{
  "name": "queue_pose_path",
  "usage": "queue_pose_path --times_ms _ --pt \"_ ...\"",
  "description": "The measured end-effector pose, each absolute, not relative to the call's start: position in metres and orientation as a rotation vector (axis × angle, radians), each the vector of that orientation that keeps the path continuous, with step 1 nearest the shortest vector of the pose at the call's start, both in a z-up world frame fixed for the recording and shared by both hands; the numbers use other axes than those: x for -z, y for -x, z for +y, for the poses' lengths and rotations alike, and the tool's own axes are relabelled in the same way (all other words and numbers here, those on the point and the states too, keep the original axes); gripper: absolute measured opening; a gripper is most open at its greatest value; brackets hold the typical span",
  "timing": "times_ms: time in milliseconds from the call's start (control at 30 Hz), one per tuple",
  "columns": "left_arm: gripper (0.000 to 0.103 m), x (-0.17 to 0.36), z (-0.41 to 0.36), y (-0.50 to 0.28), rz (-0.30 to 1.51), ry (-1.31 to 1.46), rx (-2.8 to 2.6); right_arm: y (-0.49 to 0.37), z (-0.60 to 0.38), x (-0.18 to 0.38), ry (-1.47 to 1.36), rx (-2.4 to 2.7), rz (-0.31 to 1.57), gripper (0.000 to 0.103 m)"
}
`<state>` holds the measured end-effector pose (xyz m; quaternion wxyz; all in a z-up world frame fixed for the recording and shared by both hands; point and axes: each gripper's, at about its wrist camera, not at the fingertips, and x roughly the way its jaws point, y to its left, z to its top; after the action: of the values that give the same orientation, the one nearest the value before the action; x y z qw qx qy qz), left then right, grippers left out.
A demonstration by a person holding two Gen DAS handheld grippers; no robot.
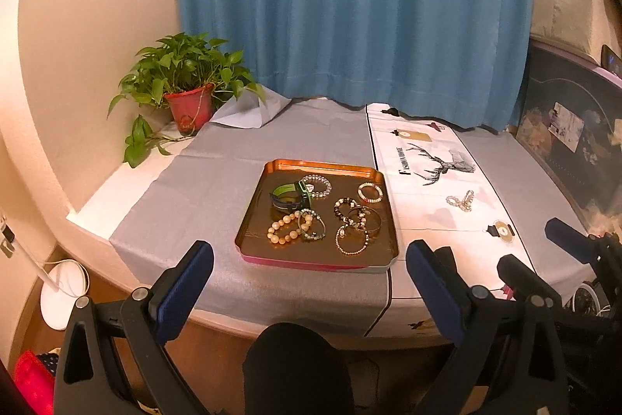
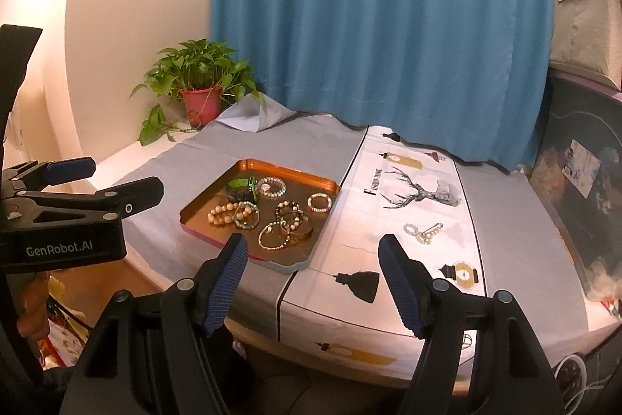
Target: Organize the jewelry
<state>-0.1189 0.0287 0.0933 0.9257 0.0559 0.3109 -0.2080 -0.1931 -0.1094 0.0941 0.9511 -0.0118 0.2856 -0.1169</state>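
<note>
A copper tray (image 1: 322, 164) (image 2: 287, 170) lies on the grey cloth. It holds several bracelets, among them a green watch band (image 1: 289, 195) (image 2: 243, 187) and a cream bead bracelet (image 1: 285, 230) (image 2: 223, 212). A pearl piece (image 1: 460, 201) (image 2: 423, 232) lies alone on the white deer-print cloth, to the right of the tray. My left gripper (image 1: 310, 247) (image 2: 116, 177) hovers open over the table's near edge, in front of the tray, with nothing between its fingers. My right gripper (image 2: 313, 242) (image 1: 536, 246) is open and empty too, set back from the pearl piece.
A potted plant (image 1: 186, 84) (image 2: 200, 84) stands at the back left corner, before a blue curtain (image 1: 350, 6). A dark printed board (image 1: 575, 142) leans along the right side. The table's front edge (image 1: 295, 321) runs just under both grippers.
</note>
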Motion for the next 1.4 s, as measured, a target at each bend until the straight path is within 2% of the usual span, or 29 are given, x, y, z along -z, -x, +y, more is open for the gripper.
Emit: queue_pose_path --times_ms 1100,1400 --pt "0.099 -0.074 0.023 0.101 0.671 -0.131 0.409 0.184 -0.120 -0.071 -0.007 0.240 0.625 0.070" --pt "0.099 -0.059 0.011 0.077 0.709 -0.124 0.384 0.167 -0.185 -0.045 -0.131 0.367 0.667 0.070"
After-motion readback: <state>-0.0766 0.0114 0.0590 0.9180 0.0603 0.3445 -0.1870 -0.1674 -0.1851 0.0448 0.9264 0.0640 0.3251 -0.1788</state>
